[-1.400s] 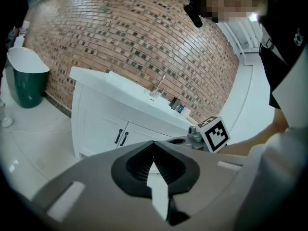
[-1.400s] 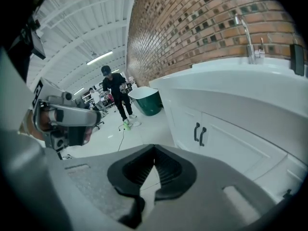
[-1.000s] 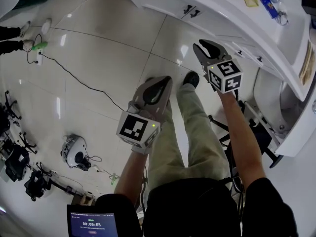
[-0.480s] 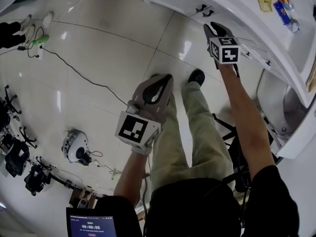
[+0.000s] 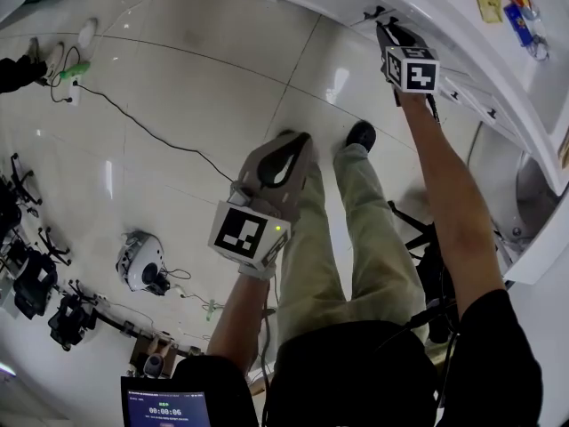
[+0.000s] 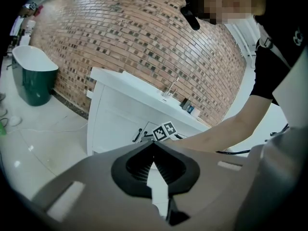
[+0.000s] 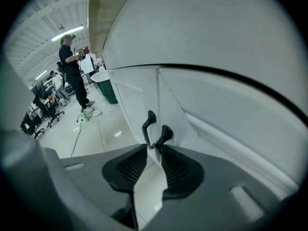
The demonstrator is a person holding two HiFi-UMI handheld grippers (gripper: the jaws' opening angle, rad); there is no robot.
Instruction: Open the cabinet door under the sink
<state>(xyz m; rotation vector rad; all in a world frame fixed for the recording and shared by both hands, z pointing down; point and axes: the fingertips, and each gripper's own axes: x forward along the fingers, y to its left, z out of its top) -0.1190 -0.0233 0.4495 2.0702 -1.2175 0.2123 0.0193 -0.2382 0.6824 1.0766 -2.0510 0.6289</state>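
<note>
Well, holds the left gripper (image 5: 283,163) idle at mid-frame over the floor tiles (image 5: 178,87), jaws pressed together on nothing. Stretches the right gripper (image 5: 391,36) out to the upper right of the head view, close against the white cabinet door (image 7: 137,100). Shows only a narrow gap between those jaws, with a black handle (image 7: 148,126) just at their tips and nothing clamped. Looks like approach done, door shut flat. Leaves the grip and the pull to do.
</note>
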